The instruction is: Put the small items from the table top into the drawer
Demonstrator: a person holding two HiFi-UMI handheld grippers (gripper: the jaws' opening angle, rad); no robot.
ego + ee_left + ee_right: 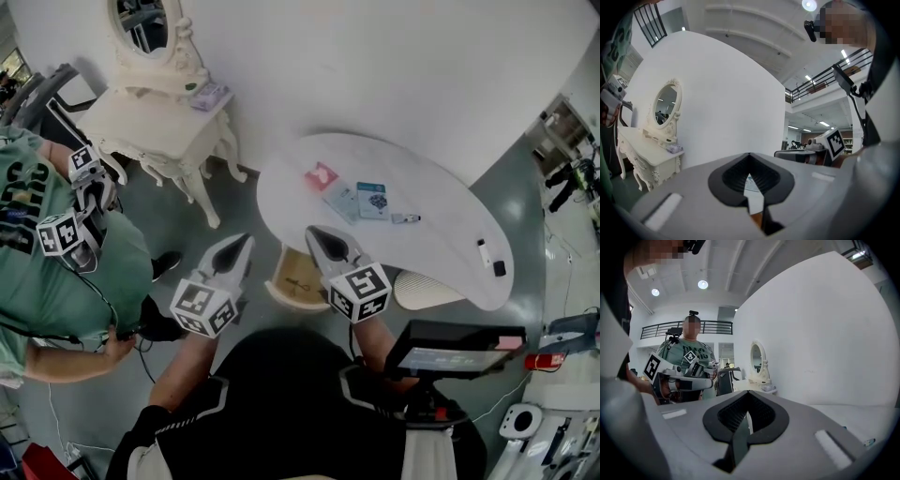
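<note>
One small dark item (500, 268) indistinct

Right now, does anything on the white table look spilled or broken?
Nothing stands out. The red card, blue packet and small white stick lie flat on the table, none spilled or hanging over its edge.

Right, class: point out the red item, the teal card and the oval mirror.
red item (321, 176), head view, its middle.
teal card (372, 201), head view, its middle.
oval mirror (145, 23), head view, the glass.
</note>
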